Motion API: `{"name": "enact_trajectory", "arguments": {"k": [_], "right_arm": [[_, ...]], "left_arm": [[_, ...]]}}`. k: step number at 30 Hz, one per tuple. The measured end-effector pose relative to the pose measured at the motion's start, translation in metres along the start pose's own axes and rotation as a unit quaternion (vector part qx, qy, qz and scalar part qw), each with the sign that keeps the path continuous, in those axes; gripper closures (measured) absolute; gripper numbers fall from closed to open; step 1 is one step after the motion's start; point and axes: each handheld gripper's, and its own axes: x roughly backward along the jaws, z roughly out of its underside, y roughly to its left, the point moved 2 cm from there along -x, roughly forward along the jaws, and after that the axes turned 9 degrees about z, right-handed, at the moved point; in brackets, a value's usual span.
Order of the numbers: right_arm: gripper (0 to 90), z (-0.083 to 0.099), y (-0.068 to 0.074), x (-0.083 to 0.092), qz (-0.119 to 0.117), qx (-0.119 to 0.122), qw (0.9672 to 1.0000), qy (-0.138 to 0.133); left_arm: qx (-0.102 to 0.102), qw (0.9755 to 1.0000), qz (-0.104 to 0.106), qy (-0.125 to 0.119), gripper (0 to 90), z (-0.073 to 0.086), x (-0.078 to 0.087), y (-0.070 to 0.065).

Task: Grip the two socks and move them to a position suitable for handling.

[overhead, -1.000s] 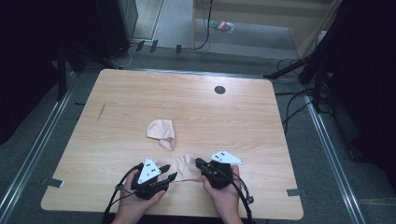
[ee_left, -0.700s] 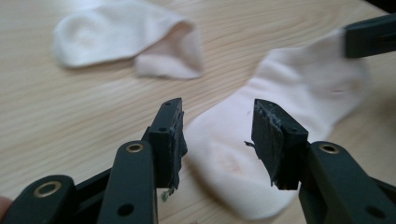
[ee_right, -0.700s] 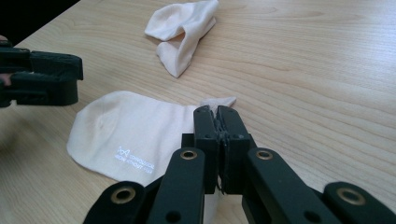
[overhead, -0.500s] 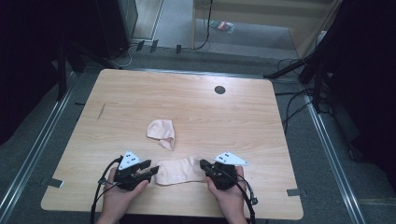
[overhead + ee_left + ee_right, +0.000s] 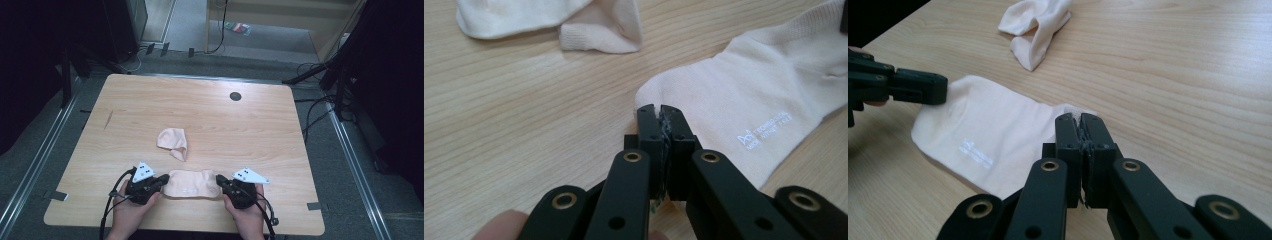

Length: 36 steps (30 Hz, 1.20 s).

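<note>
Pinching one flat sock at both ends.
Left gripper has just clamped its edge; right gripper grips the opposite edge.

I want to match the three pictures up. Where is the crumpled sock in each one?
High view: the crumpled sock lies mid-table, beyond the flat sock.
Left gripper view: top left.
Right gripper view: top middle.
Shared landmark: the flat sock with white lettering, pinched at each end by a gripper.
</note>
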Motion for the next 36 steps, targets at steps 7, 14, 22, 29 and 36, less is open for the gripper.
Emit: {"name": "enact_trajectory", "arguments": {"k": [7, 14, 22, 29, 36], "right_arm": [[88.6, 0.01, -0.005, 0.002, 0.011, 0.001, 0.9998, 0.018], [66.9, 0.018, -0.009, -0.001, 0.003, -0.002, 0.9995, 0.031], [39.5, 0.006, -0.021, 0.006, 0.002, -0.028, 0.9996, -0.001], [28.5, 0.0, -0.03, 0.006, 0.012, -0.037, 0.9992, -0.01], [27.1, -0.002, -0.037, 0.006, 0.024, -0.043, 0.9987, -0.01]], "left_arm": [[-0.004, 0.9999, 0.008, 0.014, 89.8, 0.004, -0.004, 0.001], [0.004, 1.0, 0.004, 0.008, 75.2, 0.007, -0.007, 0.003], [0.018, 0.9995, -0.003, -0.025, 53.7, 0.001, -0.003, 0.01], [0.016, 0.9991, -0.009, -0.038, 50.3, -0.012, -0.007, 0.016], [0.009, 0.9985, -0.014, -0.051, 44.8, -0.032, -0.019, 0.023]]}}
